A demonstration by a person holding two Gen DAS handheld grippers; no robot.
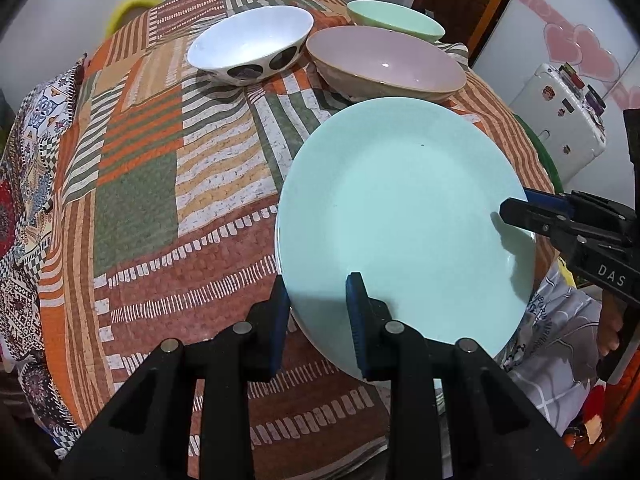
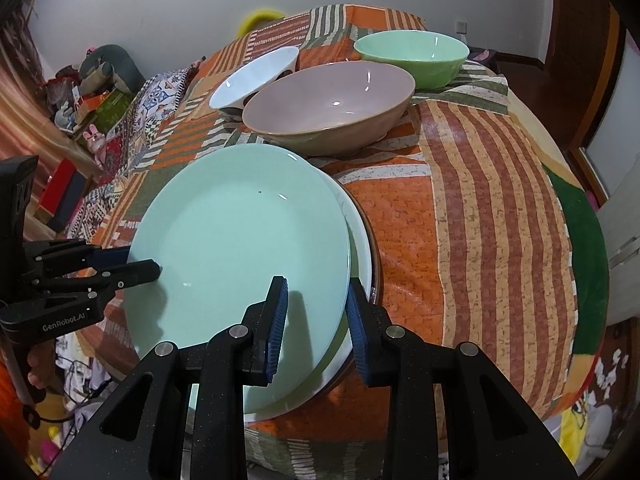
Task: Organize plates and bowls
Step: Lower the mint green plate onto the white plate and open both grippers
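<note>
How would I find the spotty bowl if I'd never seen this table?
Start at the patchwork tablecloth and look to its far end, where three bowls sit close together. The spotty bowl is left of the pink bowl and green bowl. It alone is white with big dark spots outside.

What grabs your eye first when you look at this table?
A big mint-green plate fills the near side, gripped at opposite edges by the left gripper and right gripper, above a white plate. Behind it, on the patchwork cloth, stand three bowls: a white spotted bowl, a pinkish-brown bowl, and a pale green bowl farthest back.
</note>
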